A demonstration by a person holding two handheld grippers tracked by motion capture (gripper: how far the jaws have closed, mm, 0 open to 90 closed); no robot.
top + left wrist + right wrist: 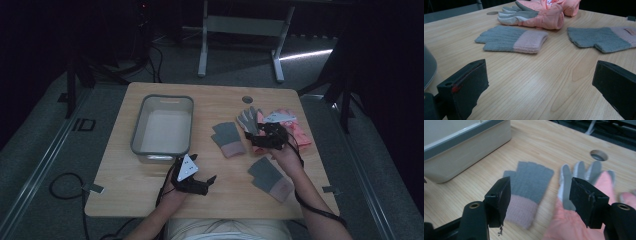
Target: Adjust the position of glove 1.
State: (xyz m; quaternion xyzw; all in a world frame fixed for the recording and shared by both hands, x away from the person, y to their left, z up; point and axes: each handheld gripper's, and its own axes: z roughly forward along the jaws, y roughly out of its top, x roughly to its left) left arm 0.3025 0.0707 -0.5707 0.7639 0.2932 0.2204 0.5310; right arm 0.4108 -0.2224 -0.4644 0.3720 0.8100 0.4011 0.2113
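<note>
Two grey knit gloves with pink cuffs lie on the wooden table, one (227,139) mid-table and one (270,177) nearer the front right. A pair of padded pink gloves (300,132) with grey-white palms lies at the right. My right gripper (256,139) hovers low over the near edge of the pink gloves. Its jaws (540,195) stand apart: the knit glove (529,182) shows between them and the pink glove (566,220) lies under the right jaw. My left gripper (201,183) rests open near the front edge, its jaws (539,87) wide with bare wood between them.
A grey-rimmed plastic bin (136,131) stands empty at the table's left, close beside the left gripper. A round cable hole (247,99) sits near the far edge. From the left gripper view the knit gloves (511,38) (601,37) and the pink pair (541,15) lie ahead.
</note>
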